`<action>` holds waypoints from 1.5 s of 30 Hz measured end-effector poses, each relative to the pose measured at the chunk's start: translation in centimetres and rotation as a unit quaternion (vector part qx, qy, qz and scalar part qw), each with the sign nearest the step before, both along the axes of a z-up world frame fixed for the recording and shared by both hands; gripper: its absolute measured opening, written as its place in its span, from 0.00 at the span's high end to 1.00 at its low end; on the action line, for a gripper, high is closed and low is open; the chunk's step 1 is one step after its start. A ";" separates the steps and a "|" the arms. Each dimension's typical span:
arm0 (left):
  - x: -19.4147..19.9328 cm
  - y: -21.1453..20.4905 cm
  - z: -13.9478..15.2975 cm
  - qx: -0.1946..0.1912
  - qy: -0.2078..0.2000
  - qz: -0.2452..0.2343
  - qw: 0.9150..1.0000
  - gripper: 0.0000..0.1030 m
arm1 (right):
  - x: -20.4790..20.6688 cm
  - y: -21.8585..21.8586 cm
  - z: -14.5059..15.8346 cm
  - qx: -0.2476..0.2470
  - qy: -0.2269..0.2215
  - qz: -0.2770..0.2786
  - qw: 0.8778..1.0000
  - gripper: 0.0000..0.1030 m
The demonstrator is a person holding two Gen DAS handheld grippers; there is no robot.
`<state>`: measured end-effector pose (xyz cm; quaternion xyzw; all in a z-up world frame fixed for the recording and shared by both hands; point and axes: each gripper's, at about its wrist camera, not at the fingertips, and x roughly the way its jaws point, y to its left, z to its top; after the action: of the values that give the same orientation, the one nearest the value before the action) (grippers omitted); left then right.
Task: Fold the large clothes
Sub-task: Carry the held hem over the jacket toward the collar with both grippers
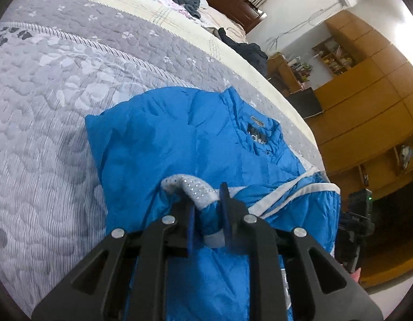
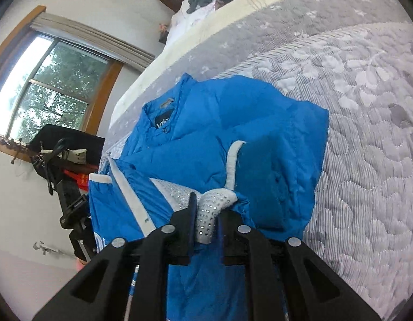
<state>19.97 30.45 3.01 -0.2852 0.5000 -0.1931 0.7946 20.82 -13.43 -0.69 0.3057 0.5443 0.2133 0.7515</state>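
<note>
Both grippers pinch the grey studded hem of a blue padded jacket on the bed.

The blue jacket (image 1: pixel 185 139) lies on the grey quilted bedspread (image 1: pixel 45 107), collar at the far end, sleeves folded in, white piping along its front. The left gripper (image 1: pixel 207 208) is closed on the grey studded trim (image 1: pixel 195 190) at the near edge; the right gripper (image 2: pixel 206 214) clamps the same trim.

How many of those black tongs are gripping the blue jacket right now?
2. The left tongs pinch the studded white trim on one side of the blue jacket; the right tongs pinch the same kind of trim on the other side. Both hold the hem nearest the cameras.
</note>
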 end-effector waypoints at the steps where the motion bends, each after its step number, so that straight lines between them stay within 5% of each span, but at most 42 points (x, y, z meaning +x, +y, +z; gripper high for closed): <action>1: -0.1 0.2 0.1 -0.007 0.001 -0.002 1.000 0.82 | -0.3 -0.2 0.1 0.010 0.000 0.000 1.000 0.83; 7: -2.1 3.0 1.3 -0.068 -0.006 0.005 0.998 0.68 | -2.5 -2.4 1.2 0.048 -0.020 -0.004 0.999 0.59; 8: -2.6 3.5 1.7 -0.064 -0.012 0.010 0.998 0.59 | -3.1 -2.9 1.7 0.037 -0.029 -0.008 0.999 0.54; 9: -3.5 4.2 2.4 -0.050 -0.027 0.020 0.998 0.56 | -3.4 -3.3 2.1 0.022 -0.036 -0.014 0.999 0.35; 10: -4.1 4.5 2.9 -0.042 -0.036 0.022 0.998 0.56 | -4.0 -3.7 2.6 0.001 -0.049 -0.024 0.999 0.28; 15: -5.9 4.5 5.1 0.029 -0.093 0.002 0.995 0.48 | -5.7 -3.1 5.3 -0.067 -0.123 -0.006 0.990 0.26; 18: -5.2 2.9 5.4 0.067 -0.118 -0.042 0.990 0.37 | -5.0 -0.4 6.3 -0.119 -0.160 0.030 0.979 0.17; 26: -2.0 -1.9 3.5 0.166 -0.158 -0.116 0.966 0.27 | -0.2 3.4 3.8 -0.184 -0.150 0.085 0.968 0.17; 29: -1.3 -2.8 3.2 0.181 -0.158 -0.126 0.962 0.28 | 1.1 4.8 2.5 -0.201 -0.141 0.103 0.964 0.38; 31: -1.1 -3.4 2.8 0.205 -0.158 -0.123 0.958 0.38 | 0.9 5.0 2.3 -0.212 -0.147 0.097 0.961 0.54; 33: -1.2 -3.6 2.7 0.234 -0.161 -0.110 0.952 0.67 | 0.5 4.8 2.4 -0.219 -0.154 0.093 0.959 0.67; 35: -1.7 -3.2 3.0 0.225 -0.168 -0.098 0.955 0.80 | -0.4 3.8 3.0 -0.192 -0.159 0.083 0.965 0.79; 37: -2.5 -2.8 4.0 0.204 -0.183 -0.084 0.958 0.85 | -1.1 3.2 4.0 -0.175 -0.166 0.075 0.967 0.84; 45: -4.2 -3.5 10.1 0.197 -0.259 -0.034 0.945 0.87 | -2.7 2.8 9.8 -0.169 -0.216 0.052 0.960 0.86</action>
<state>15.73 26.93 13.13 -0.0461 0.3141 -0.1846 0.9301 18.10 -10.60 9.10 0.0924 0.4122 0.2177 0.8799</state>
